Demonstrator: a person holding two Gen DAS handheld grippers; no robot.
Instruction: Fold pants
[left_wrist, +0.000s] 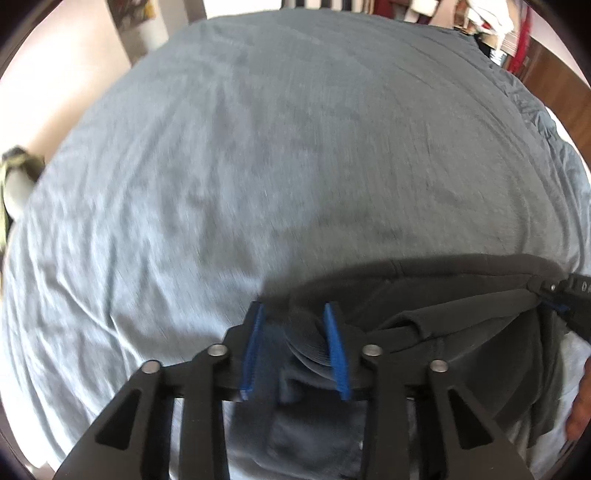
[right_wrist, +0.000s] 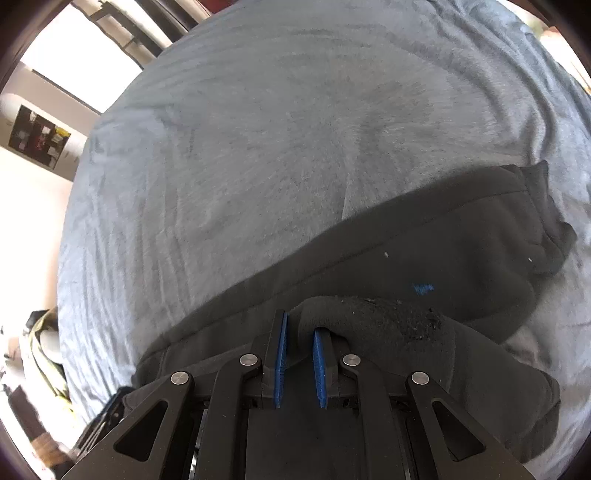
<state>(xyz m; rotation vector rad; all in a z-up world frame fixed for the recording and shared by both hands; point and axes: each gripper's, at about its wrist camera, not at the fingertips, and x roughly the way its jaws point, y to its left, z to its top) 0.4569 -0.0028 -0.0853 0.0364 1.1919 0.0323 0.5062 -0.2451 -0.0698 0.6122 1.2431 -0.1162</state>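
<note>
Nearest the left wrist camera, a bunched fold of the black pants (left_wrist: 436, 314) is being gripped between the blue pads (left_wrist: 336, 350) of the left gripper (left_wrist: 295, 347), with the jaws held partly apart around the thick wad of cloth. From that grip the dark fabric is being stretched to the right across the lower part of the view, where the tip of the right gripper (left_wrist: 554, 295) is being seen at the edge, pinched onto the same garment. A bare hand (left_wrist: 580, 406) is partly being shown at the far right rim.

In the right wrist view, a rolled edge of the pants (right_wrist: 424, 266) is being clasped between the blue pads (right_wrist: 319, 369) of the right gripper (right_wrist: 299, 354), the jaws being kept narrowly apart by the cloth. Beyond the fingers, the rest of the garment is being laid flat on the grey-blue bedspread (right_wrist: 277, 147), running to the right and ending in a cuffed hem near the right side. A small blue mark (right_wrist: 423, 288) is being shown on the fabric.

Farther off, the wrinkled bedspread (left_wrist: 277, 147) is being spread over most of both views. Past its far edge, stacked clothes (left_wrist: 491, 22) are being glimpsed at the upper right of the left view, blurred
</note>
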